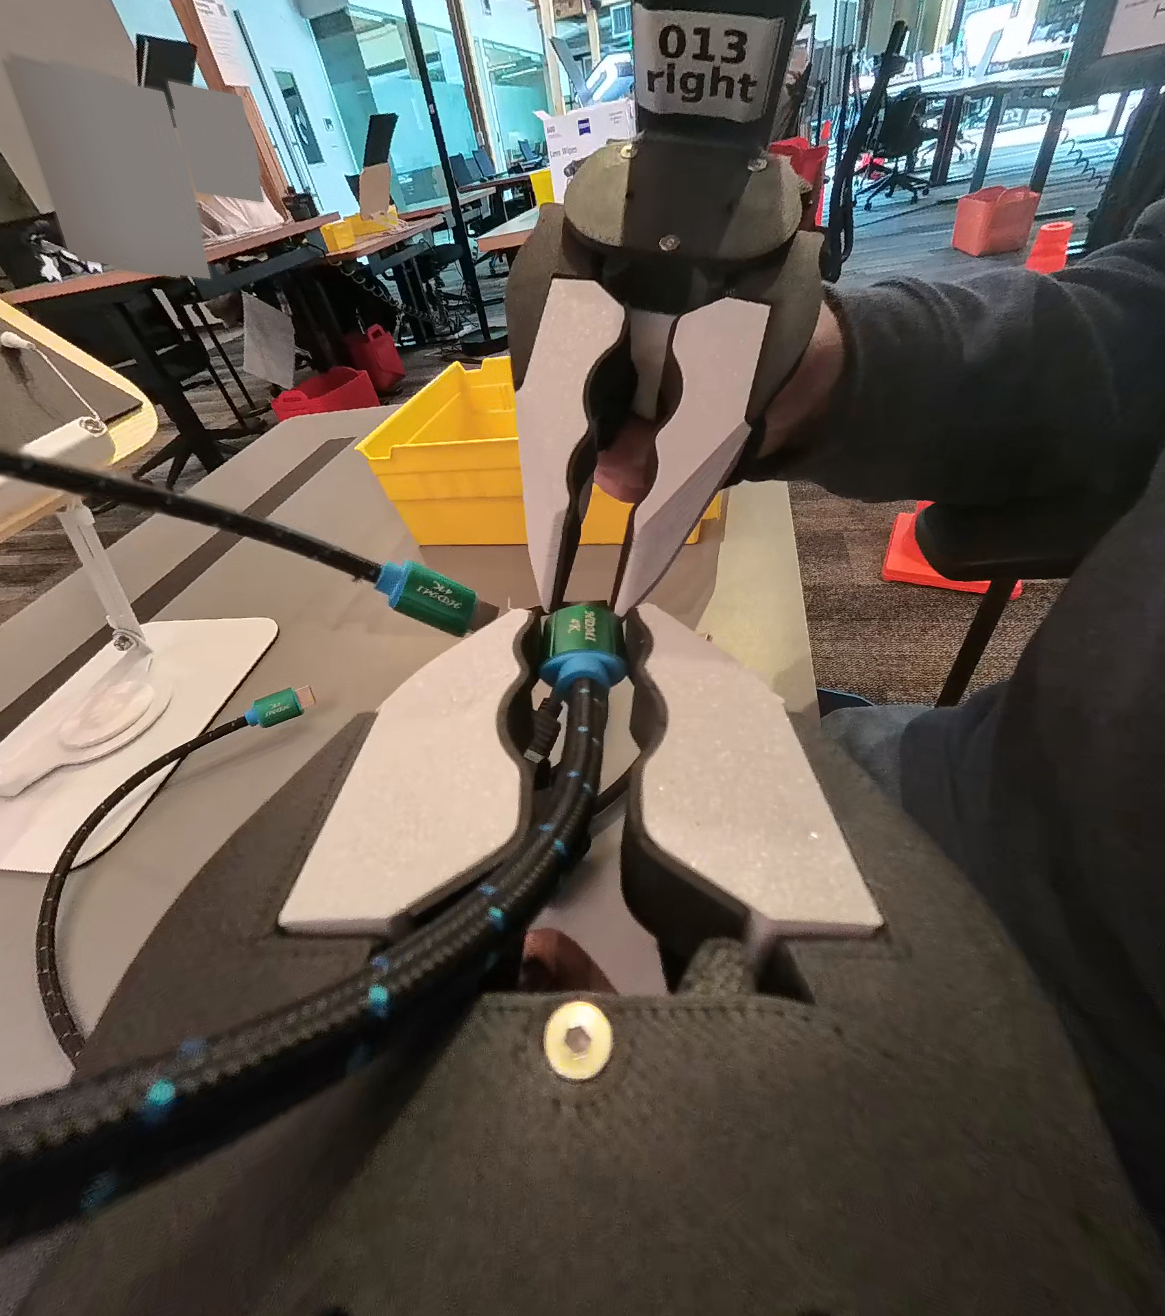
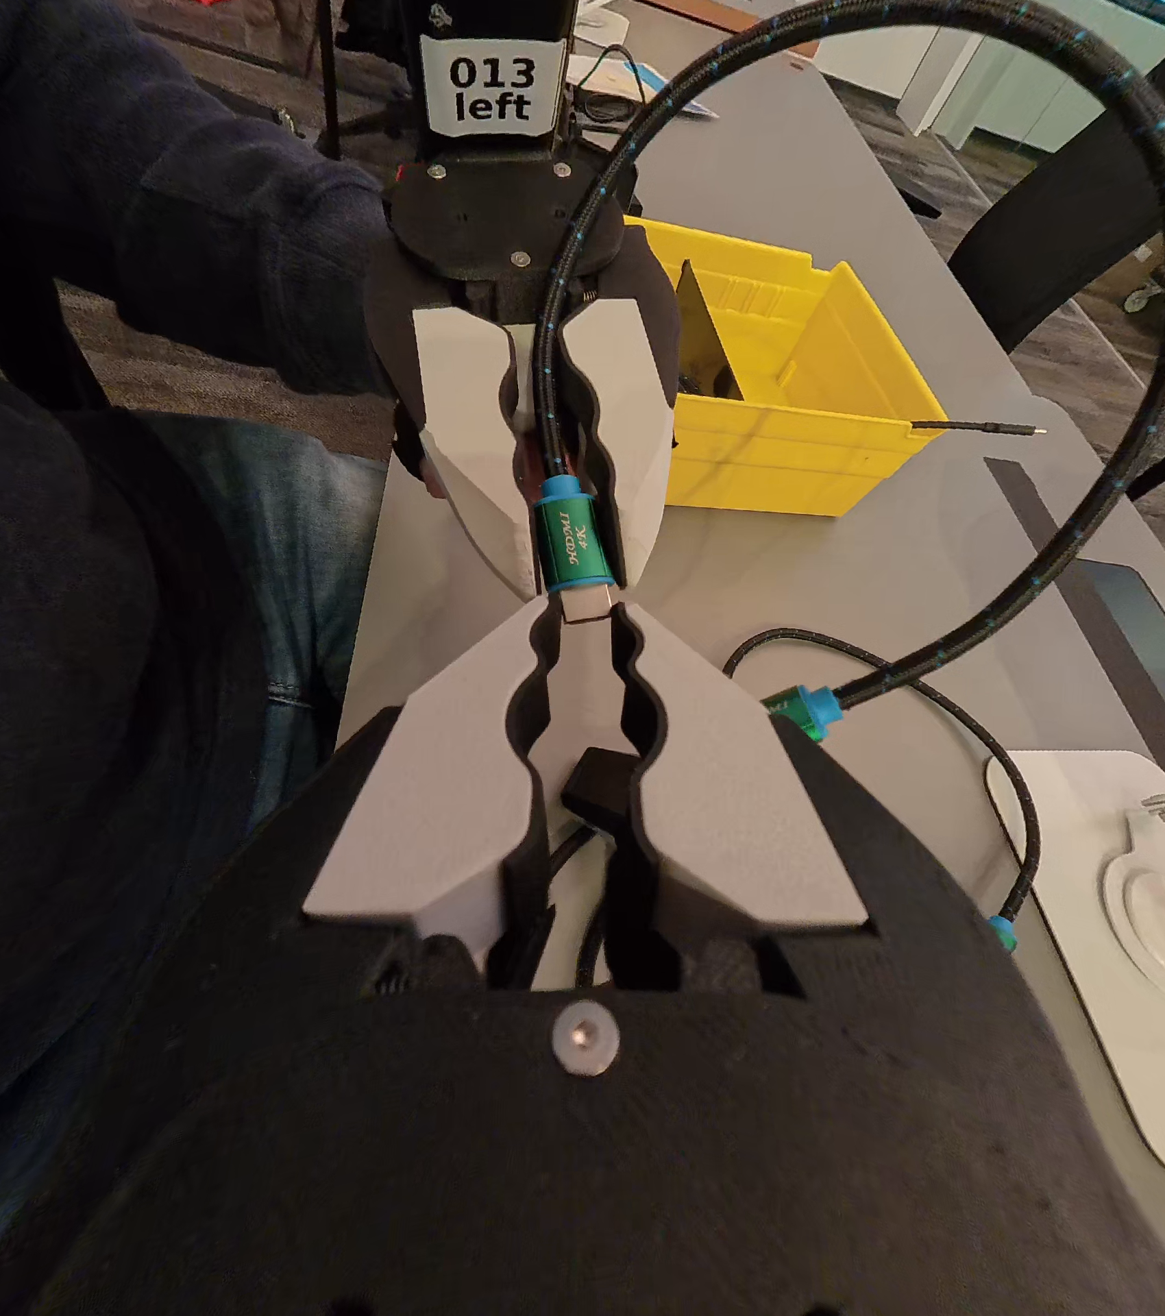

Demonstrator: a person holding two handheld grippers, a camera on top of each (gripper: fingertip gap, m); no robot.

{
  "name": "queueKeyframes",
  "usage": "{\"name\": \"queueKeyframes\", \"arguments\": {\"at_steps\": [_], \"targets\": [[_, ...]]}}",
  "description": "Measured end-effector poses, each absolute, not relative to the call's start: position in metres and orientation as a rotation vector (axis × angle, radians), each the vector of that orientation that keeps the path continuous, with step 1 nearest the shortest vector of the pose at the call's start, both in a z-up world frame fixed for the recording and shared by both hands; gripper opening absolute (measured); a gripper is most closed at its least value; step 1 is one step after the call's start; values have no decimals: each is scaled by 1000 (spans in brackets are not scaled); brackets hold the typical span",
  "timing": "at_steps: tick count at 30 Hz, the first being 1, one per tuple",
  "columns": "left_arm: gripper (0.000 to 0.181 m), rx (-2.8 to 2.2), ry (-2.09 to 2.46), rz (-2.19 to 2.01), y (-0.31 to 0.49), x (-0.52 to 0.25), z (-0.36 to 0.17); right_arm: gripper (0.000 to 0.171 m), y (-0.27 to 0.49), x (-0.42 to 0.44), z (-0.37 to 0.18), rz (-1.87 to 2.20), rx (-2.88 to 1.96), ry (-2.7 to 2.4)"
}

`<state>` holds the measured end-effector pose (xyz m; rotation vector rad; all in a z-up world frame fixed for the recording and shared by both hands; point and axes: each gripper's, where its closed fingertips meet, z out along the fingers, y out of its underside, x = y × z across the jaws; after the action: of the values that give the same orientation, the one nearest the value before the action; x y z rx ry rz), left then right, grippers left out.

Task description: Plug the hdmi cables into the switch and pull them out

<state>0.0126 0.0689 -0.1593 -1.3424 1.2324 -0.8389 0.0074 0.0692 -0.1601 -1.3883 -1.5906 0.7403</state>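
I work over a pale grey table point(image 1: 345, 641) with a dark strip running along it. On it sit a yellow bin point(image 1: 451, 484) and the flat white foot of a stand point(image 1: 202, 641). Around us is an open office: rows of desks and rolling chairs, glass walls, patterned carpet, red bins point(image 1: 992, 217) and an orange cone point(image 1: 921, 548) on the floor.

Each tool carries a white tag with black print near its neck, and a white box with print stands on a far desk.

My left gripper point(image 1: 583, 623) is clamped on the HDMI plug point(image 1: 576, 641), which has a green metal shell with pale lettering, a blue collar and a bare silver tip. Its thick cable point(image 1: 565, 776), black braid flecked with blue, runs back between my fingers and arcs high over the table.

My right gripper point(image 2: 585, 623) faces it tip to tip, its jaws drawn narrow, with the plug's silver tip just between their ends. I cannot tell whether they actually pinch it. A small black block point(image 2: 597, 783) shows in the gap farther back; whether it is gripped or lies beneath is unclear.

A second green plug point(image 1: 434, 594) hangs just beside the grippers, and a smaller plug point(image 1: 277, 708) lies on the table near the stand.
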Motion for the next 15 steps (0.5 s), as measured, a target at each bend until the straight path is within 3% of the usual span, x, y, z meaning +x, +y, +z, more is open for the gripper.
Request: {"name": "queueKeyframes", "arguments": {"at_steps": [15], "targets": [[21, -1351, 1232, -837, 69, 14, -160, 13, 72, 9, -159, 766, -1406, -1558]]}}
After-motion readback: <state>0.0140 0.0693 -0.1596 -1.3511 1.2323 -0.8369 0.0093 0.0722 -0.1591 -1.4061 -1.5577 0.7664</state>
